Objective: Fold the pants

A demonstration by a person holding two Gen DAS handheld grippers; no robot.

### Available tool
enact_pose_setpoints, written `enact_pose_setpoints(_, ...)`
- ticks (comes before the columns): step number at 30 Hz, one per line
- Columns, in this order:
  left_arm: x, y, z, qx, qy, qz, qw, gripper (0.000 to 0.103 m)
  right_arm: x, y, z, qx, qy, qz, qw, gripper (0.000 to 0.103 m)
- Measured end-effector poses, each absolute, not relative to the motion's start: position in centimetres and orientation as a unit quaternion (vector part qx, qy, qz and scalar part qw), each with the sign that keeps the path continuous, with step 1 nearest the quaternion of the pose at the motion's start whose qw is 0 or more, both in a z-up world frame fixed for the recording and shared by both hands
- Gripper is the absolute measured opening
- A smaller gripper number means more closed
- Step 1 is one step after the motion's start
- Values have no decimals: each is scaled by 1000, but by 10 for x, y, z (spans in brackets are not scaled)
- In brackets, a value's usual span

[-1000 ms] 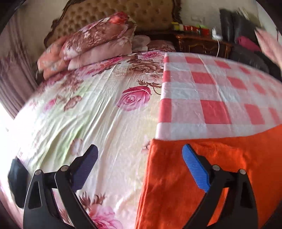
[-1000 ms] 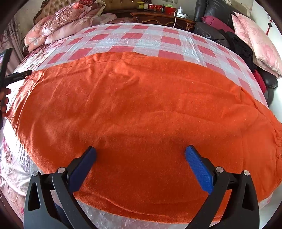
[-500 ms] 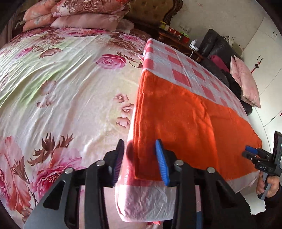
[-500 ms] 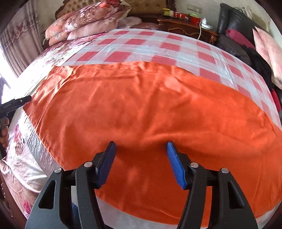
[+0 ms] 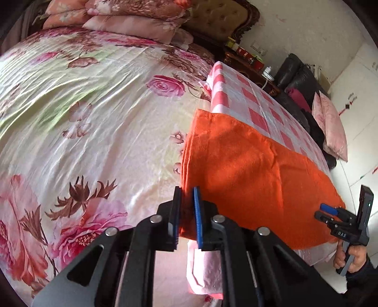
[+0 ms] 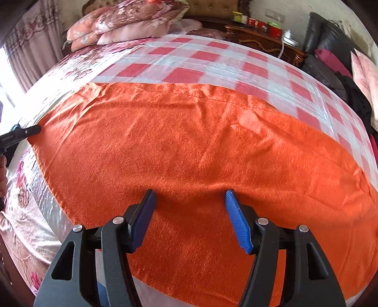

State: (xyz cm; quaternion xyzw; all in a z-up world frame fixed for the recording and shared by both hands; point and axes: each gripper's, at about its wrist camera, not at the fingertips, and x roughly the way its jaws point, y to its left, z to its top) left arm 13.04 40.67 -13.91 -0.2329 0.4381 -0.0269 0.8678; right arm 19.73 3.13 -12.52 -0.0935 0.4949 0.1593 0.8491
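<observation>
Orange fleece pants (image 6: 200, 153) lie spread flat on one red-and-white checked cloth (image 6: 212, 63), which covers the right part of a bed dressed in a floral sheet (image 5: 82, 113). The pants sit along the bed's near edge, wrinkled across the middle. At the head of the bed there is a stack of floral pillows (image 6: 122, 21), beside a dark wooden nightstand (image 6: 264, 40) carrying several red tins whose labels are too small to read. A black sofa (image 5: 297, 80) with one pink cushion (image 5: 330, 125) stands past the bed.

Two grippers are in view. The left gripper (image 5: 187, 207) has its blue pads drawn nearly together, pinching the near left corner edge of the pants between them. The right gripper (image 6: 190, 207) stands with its jaws partly apart above the pants' near edge, the fabric passing beneath and between the pads; whether the pads touch the cloth cannot be told. In the left view its body bears small white lettering that reads "DAS".
</observation>
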Motion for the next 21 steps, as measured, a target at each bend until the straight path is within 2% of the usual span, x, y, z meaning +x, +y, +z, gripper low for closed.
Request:
enact_pose_setpoints(1, 127, 410, -139, -245, 432, -23, 867, 15, 198, 34, -125, -96, 497, 154, 848, 63)
enact_pose_setpoints(2, 120, 415, -136, -264, 423, -6, 867, 29, 199, 35, -125, -95, 500, 150, 848, 64)
enact_pose_setpoints(3, 115, 416, -131, -265, 417, 13, 869, 36, 199, 35, -124, -94, 502, 149, 847, 64)
enact_pose_setpoints(7, 102, 363, -86, -209, 368, 7, 906, 37, 199, 33, -126, -85, 511, 135, 844, 85)
enact_pose_setpoints(8, 104, 340, -78, -186, 364, -10, 912, 39, 199, 34, -128, -89, 513, 132, 844, 86)
enact_pose_setpoints(11, 116, 257, -74, -96, 378, -34, 920, 58, 197, 33, -129, -88, 511, 124, 846, 88)
enact_pose_setpoints(16, 144, 178, -117, 2, 441, -18, 898, 58, 195, 30, -131, -78, 510, 126, 847, 89)
enact_pose_setpoints(17, 148, 173, -123, 2, 450, -9, 893, 59, 195, 29, -131, -79, 509, 126, 848, 94)
enact_pose_setpoints(19, 151, 169, -133, 8, 468, 12, 884, 67, 196, 27, -133, -75, 515, 123, 845, 98)
enact_pose_setpoints(20, 150, 167, -134, 19, 465, 28, 885, 77, 196, 25, -134, -71, 514, 125, 846, 98)
enact_pose_setpoints(21, 149, 167, -136, 28, 466, 41, 883, 81, 195, 26, -134, -75, 511, 127, 847, 98)
